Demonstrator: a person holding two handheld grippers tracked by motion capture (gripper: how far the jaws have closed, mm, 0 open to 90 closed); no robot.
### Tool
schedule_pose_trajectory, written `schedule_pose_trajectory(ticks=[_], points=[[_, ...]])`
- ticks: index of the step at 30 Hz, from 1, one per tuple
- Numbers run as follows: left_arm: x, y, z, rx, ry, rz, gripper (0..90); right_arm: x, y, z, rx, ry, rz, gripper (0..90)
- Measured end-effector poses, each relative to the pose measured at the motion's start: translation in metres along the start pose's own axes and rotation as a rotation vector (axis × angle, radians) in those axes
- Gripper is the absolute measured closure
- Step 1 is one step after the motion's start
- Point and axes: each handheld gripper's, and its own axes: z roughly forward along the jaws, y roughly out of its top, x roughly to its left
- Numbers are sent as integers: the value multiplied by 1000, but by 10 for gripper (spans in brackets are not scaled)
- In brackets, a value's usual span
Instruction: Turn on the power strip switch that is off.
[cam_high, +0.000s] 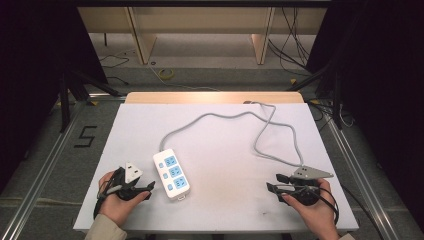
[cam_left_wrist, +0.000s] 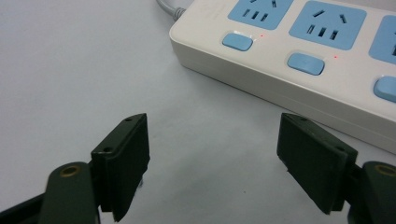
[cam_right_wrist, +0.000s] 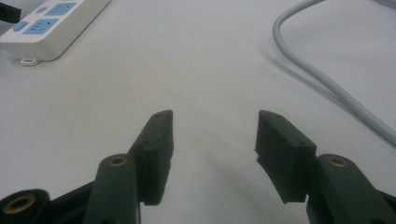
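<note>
left gripper sits just beside the power strip w/ jaws apart, prob lined up for a switch. right gripper hangs well apart near the cord, jaws apart too, nothing held.

Both tools agape, empty

White table as reference: wooden strip along its far edge; beyond it a yellow cable coil on the grey floor and two wooden desk legs — black "5" marking left of the table — loose black cables at far right.
</note>
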Motion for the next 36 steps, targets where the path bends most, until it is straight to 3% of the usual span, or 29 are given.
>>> schedule_pose_trajectory(ticks=[8,14,15,22,36], points=[[-1,-1,-1,-7,1,0,256,4,6,-2,-3,0,-26,520],[-1,0,0,-6,-3,8,256,8,12,-3,4,5,-60,653],[-1,0,0,-7,-3,9,256,10,14,-2,14,6,-74,727],[-1,1,0,-8,-1,15,255,18,23,-1,57,4,-134,897],[-3,2,1,-17,-2,28,261,40,40,10,93,69,-177,900]])
